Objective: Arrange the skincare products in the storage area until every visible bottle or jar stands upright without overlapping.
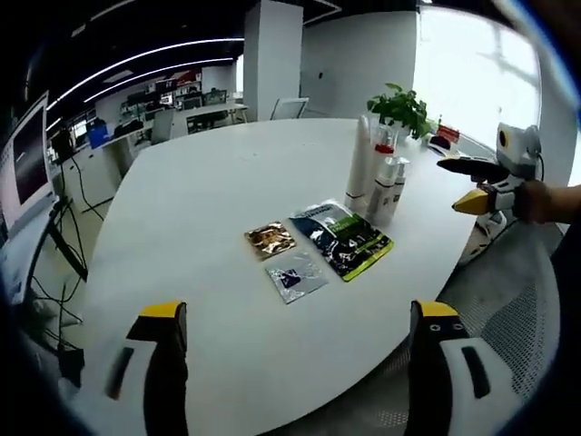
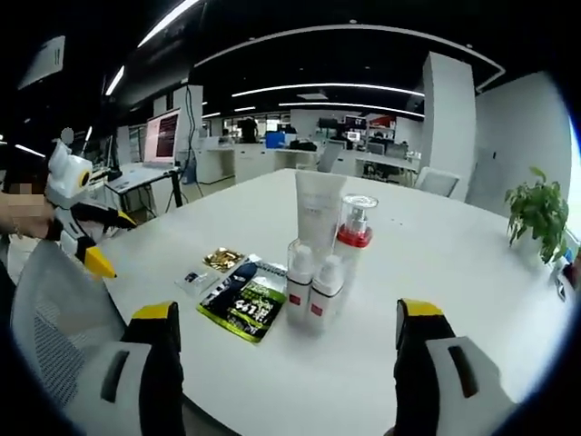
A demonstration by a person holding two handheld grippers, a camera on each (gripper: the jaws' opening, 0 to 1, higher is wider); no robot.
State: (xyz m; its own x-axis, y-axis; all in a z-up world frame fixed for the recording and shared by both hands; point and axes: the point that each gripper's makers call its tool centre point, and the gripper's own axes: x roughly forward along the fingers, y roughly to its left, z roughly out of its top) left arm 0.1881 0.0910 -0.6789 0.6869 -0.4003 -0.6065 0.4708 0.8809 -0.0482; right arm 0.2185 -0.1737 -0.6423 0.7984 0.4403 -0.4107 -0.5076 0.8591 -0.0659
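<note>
On the white table, a cluster of skincare products stands upright near one edge: a tall white tube with its long axis vertical, a clear pump bottle with a red collar just beside it, and two small white bottles in front, touching or nearly touching each other. In the left gripper view the same tube and small bottles stand close together, partly overlapping, so the pump bottle is hard to make out. Just beside the cluster three flat packets lie on the table: a dark green-and-black pouch, a gold sachet and a small silvery sachet; their print is too small to read. A potted plant stands beyond the cluster.

Left gripper hangs over the table short of the packets, fingers well apart and empty. Right gripper faces the cluster, fingers also spread wide with nothing between them. Both sets of fingers are cut off by the bottom of their views.
</note>
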